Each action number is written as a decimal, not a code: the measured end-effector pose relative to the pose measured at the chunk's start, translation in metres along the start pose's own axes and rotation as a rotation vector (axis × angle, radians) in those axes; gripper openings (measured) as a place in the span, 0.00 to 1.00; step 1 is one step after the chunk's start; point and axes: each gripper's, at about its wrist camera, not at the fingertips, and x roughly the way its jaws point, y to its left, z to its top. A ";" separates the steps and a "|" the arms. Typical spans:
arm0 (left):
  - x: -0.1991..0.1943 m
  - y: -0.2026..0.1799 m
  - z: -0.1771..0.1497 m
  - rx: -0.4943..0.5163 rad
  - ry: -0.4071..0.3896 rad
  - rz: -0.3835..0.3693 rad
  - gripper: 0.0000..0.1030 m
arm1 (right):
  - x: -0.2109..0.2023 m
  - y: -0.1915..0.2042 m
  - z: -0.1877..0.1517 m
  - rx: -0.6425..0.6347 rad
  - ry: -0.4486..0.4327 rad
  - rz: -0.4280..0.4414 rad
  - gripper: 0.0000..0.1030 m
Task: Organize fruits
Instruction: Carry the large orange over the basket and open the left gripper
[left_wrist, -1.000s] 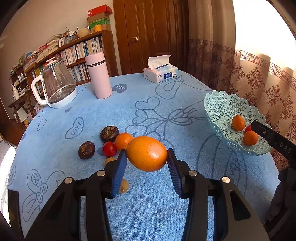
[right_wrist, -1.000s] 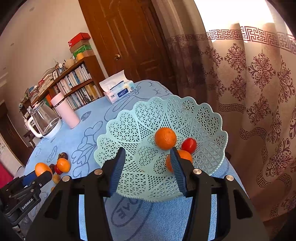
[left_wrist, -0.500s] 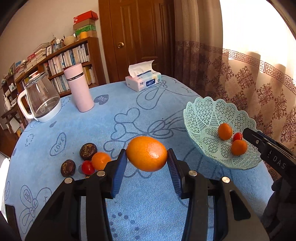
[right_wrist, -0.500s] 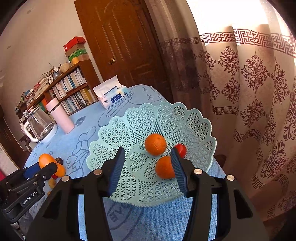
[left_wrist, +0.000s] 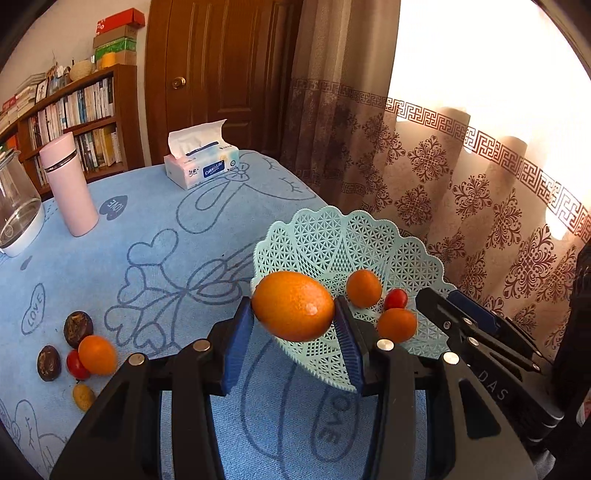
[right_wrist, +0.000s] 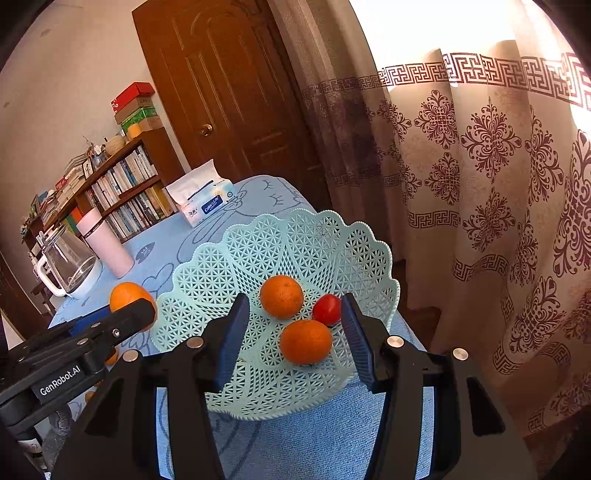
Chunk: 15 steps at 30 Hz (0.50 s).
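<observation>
Right now your left gripper (left_wrist: 293, 328) has its fingers closed on a large orange (left_wrist: 293, 305), pinched at its two ends so it hangs clear of the surface (left_wrist: 155, 229), just at the near rim of the mint lattice basket (left_wrist: 332, 236). That grip leaves the fruit's underside free, so it can drop straight into the bowl once you carry it past the rim. Your right gripper (right_wrist: 293, 332) hovers over the basket with its fingers spread wide and holding nothing, framing the two small oranges (right_wrist: 282, 296) and the cherry tomato (right_wrist: 326, 309) already inside. Left on the blue cloth to your left sit two dark passion fruits (left_wrist: 78, 324), another tomato (left_wrist: 76, 364), a small orange (left_wrist: 97, 354) and a yellowish little fruit (left_wrist: 83, 397), so the sorting looks roughly half done.
</observation>
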 end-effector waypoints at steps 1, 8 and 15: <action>0.003 -0.002 0.000 0.002 0.005 -0.006 0.44 | 0.001 -0.001 0.000 0.003 0.001 -0.002 0.51; 0.013 -0.001 -0.003 -0.013 0.029 -0.016 0.46 | 0.004 -0.002 -0.002 0.005 0.014 0.000 0.51; 0.015 0.005 -0.005 -0.026 0.037 -0.007 0.53 | 0.006 -0.002 -0.003 0.010 0.016 0.001 0.61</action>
